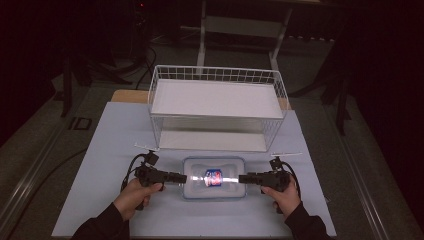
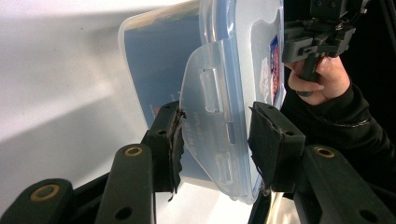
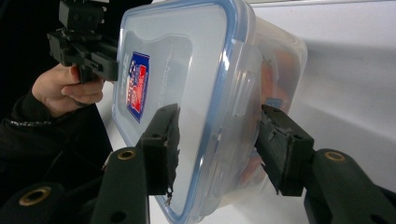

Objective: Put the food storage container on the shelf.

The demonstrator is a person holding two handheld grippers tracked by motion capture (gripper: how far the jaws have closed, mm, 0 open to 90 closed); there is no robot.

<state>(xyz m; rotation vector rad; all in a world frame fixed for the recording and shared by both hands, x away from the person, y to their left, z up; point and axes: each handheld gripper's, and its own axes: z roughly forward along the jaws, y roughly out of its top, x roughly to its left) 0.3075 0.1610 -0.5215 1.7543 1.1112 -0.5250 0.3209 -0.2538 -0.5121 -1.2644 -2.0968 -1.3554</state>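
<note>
A clear plastic container (image 1: 214,177) with a blue-rimmed lid and a red and blue label lies on the pale mat. My left gripper (image 1: 181,177) is at its left end. In the left gripper view the pads (image 2: 170,140) sit against the flared latch flap (image 2: 208,121) on one side and the lid rim on the other. My right gripper (image 1: 244,178) is at the container's right end. Its pads (image 3: 280,144) press the lid (image 3: 168,74) and the underside of the container (image 3: 275,60). Each view shows the other hand and its gripper beyond the container.
A white wire shelf rack (image 1: 217,107) with two tiers stands just behind the container. The mat (image 1: 110,150) has free room to the left and right of my hands. Dark floor and stand legs (image 1: 202,35) lie beyond the table.
</note>
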